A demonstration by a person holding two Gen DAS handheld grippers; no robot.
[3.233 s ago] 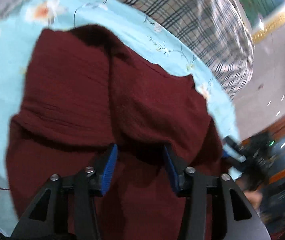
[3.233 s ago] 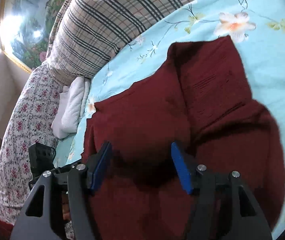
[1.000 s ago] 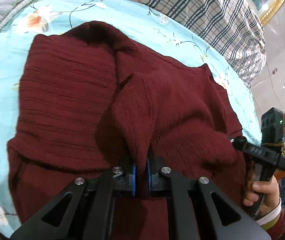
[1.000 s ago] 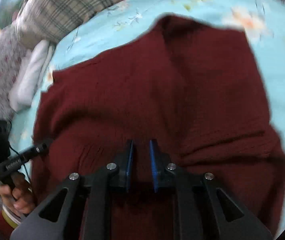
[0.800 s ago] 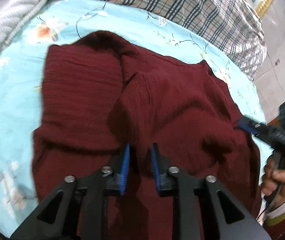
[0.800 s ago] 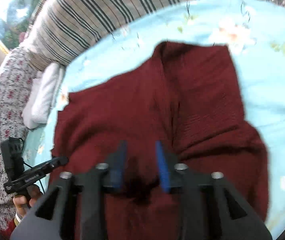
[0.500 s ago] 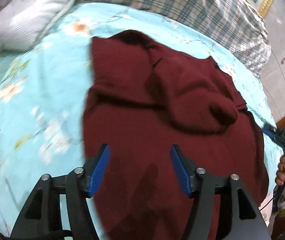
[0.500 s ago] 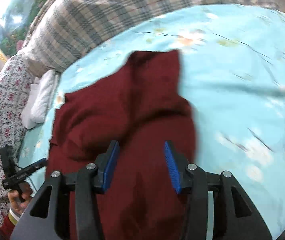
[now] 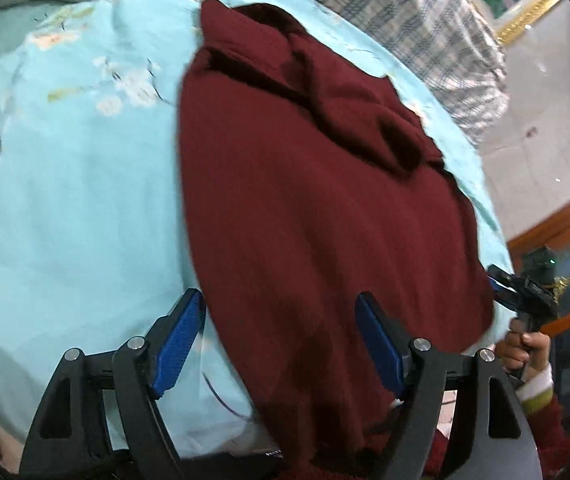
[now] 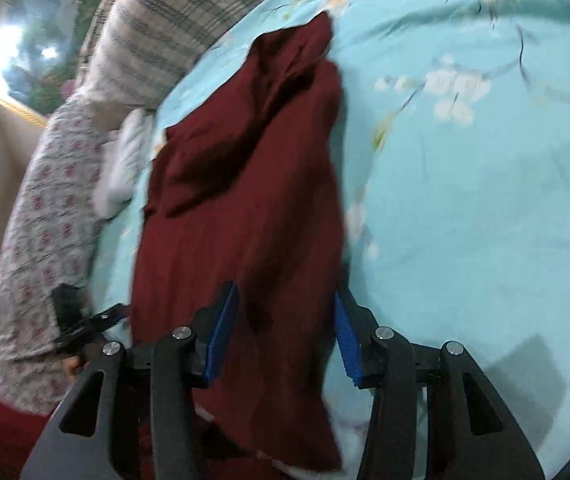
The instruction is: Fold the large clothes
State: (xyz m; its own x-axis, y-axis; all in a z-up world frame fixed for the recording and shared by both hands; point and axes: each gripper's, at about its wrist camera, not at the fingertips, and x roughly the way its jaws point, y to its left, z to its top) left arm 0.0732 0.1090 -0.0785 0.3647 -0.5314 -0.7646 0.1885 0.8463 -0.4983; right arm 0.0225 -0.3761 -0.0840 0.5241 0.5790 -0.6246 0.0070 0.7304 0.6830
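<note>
A dark red knit sweater [image 9: 317, 208] lies spread on the light blue floral bedsheet [image 9: 65, 168], its sleeves folded in over the far part. My left gripper [image 9: 281, 344] is open and empty above the sweater's near left edge. In the right wrist view the sweater [image 10: 245, 184] runs away from me. My right gripper [image 10: 285, 332] is open and empty over its near right edge. The right gripper also shows at the far right of the left wrist view [image 9: 525, 288], and the left gripper at the lower left of the right wrist view [image 10: 85, 320].
A plaid pillow [image 9: 425, 28] lies behind the sweater and also shows in the right wrist view [image 10: 189, 12]. A white folded cloth [image 10: 121, 160] and a floral quilt [image 10: 41, 216] lie at the left. The bed's edge and floor [image 9: 541, 128] are at the right.
Both grippers let go of the folded-in sleeves, opened wide and pulled back toward the sweater's near hem. The left one moved to the left edge, the right one to the right edge.
</note>
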